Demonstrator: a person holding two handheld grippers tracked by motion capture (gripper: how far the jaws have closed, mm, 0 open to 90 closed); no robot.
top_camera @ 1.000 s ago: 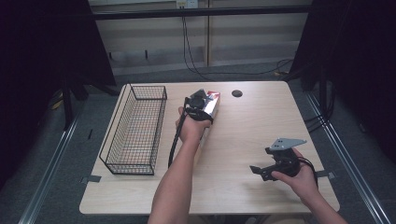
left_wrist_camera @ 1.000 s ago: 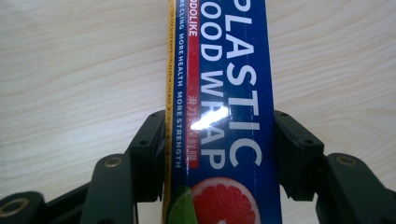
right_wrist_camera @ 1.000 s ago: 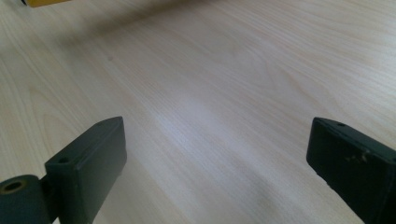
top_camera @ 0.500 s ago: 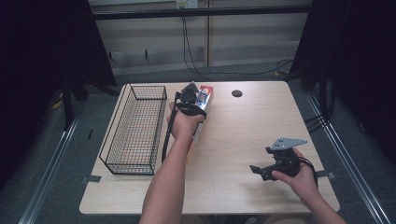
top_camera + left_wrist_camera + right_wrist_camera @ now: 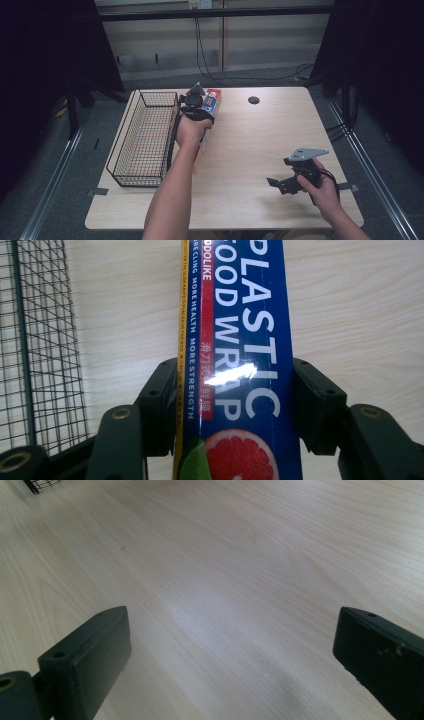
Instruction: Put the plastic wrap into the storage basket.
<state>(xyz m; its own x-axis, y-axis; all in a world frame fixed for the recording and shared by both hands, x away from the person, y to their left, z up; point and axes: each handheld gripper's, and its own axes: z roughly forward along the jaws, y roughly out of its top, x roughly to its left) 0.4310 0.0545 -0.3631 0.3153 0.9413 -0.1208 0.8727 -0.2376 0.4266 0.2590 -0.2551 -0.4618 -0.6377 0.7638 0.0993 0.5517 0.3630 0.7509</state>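
Wire basket [image 5: 142, 137] walls block the table's [image 5: 250, 150] 9 o'clock side, open top only; left gripper [image 5: 196, 100] with plastic wrap box [image 5: 240, 340] clamped sits just beside the basket rim at 11; bare wood from centre to 3 o'clock; right gripper [image 5: 287, 182] parked at 5, jaws wide over bare wood.

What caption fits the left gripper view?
Left gripper clamps a long blue plastic-wrap box beside the black wire basket.
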